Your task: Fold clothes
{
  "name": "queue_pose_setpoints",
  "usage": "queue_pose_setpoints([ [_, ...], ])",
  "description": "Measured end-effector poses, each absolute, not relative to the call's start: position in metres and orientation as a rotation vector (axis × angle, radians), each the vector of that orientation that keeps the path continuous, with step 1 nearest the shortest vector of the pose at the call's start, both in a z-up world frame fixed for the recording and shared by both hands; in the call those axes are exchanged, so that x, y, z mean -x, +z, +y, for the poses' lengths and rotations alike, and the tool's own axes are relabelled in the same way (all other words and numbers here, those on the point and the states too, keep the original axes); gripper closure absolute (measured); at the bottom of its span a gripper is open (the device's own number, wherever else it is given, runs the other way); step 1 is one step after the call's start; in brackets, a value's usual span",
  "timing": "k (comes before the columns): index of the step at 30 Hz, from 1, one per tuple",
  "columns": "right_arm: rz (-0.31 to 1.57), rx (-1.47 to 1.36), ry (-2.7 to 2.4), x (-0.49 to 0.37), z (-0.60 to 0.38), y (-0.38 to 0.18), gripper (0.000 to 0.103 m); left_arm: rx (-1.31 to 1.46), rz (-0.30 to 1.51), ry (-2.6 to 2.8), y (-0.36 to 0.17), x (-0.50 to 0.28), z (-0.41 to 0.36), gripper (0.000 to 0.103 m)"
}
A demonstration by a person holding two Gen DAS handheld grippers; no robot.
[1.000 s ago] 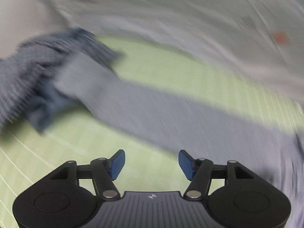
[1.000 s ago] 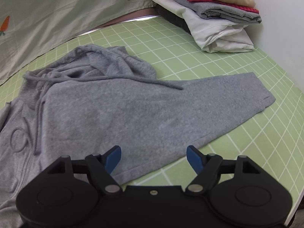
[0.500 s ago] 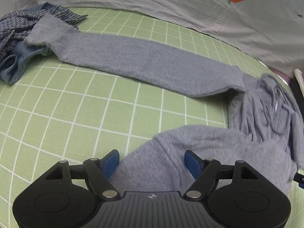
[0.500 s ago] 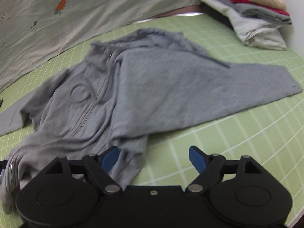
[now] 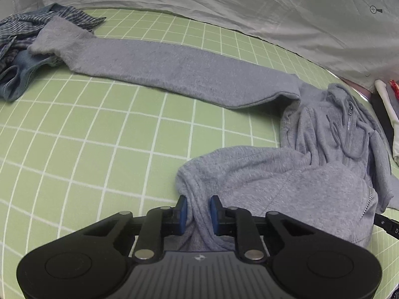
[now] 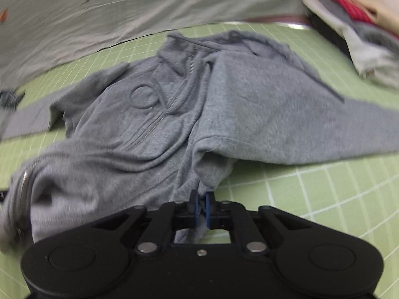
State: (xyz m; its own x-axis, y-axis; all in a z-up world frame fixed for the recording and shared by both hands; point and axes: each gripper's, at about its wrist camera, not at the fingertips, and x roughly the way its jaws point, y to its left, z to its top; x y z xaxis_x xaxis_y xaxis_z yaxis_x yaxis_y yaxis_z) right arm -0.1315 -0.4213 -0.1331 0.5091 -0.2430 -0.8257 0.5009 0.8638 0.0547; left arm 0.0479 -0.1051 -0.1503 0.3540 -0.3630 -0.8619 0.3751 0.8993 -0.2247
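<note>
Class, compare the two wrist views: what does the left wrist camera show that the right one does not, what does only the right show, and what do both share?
Only left: the left gripper, closed on a hoodie fold, and a long sleeve reaching crumpled blue clothes.
Only right: the right gripper, pinching the hem; the other sleeve; the folded stack.
Both: hoodie, green mat, carrot-print sheet.

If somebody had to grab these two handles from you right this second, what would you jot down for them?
Left gripper: jaws just closed, pinching a bunched hem edge of the grey hoodie.
Right gripper: jaws just closed, shut on the hoodie's other lower edge.
Hoodie lies crumpled on the green grid mat, zip up, both sleeves spread outward.
Folded stack sits at the far right; unfolded blue clothes at the far left.
Done: both corners gripped. Left: spread it flat, fold, stack.
</note>
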Motion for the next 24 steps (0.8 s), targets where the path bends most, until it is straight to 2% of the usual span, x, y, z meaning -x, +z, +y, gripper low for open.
queue_pose_setpoints([
  [8, 0.908, -0.231, -0.506, 0.176, -0.472, -0.122, 0.099, 0.107, 1.136, -0.385, -0.15, 0.014, -0.1, 0.083],
  [15, 0.857, -0.247, -0.52, 0.196, -0.551, -0.112, 0.098, 0.18, 1.153, -0.35, -0.151, 0.096, -0.132, 0.081],
  [18, 0.882, -0.268, -0.516, 0.2, -0.562, -0.117, 0.086, 0.166, 1.131, -0.299, -0.15, 0.112, -0.14, 0.078],
  [20, 0.888, -0.291, -0.501, 0.209, -0.56, -0.119, 0.067, 0.189, 1.132, -0.282, -0.149, 0.112, -0.138, 0.078],
  [24, 0.888, -0.456, -0.462, 0.23, -0.547, -0.127, 0.061, 0.176, 1.143, -0.283, -0.146, 0.105, -0.135, 0.069],
])
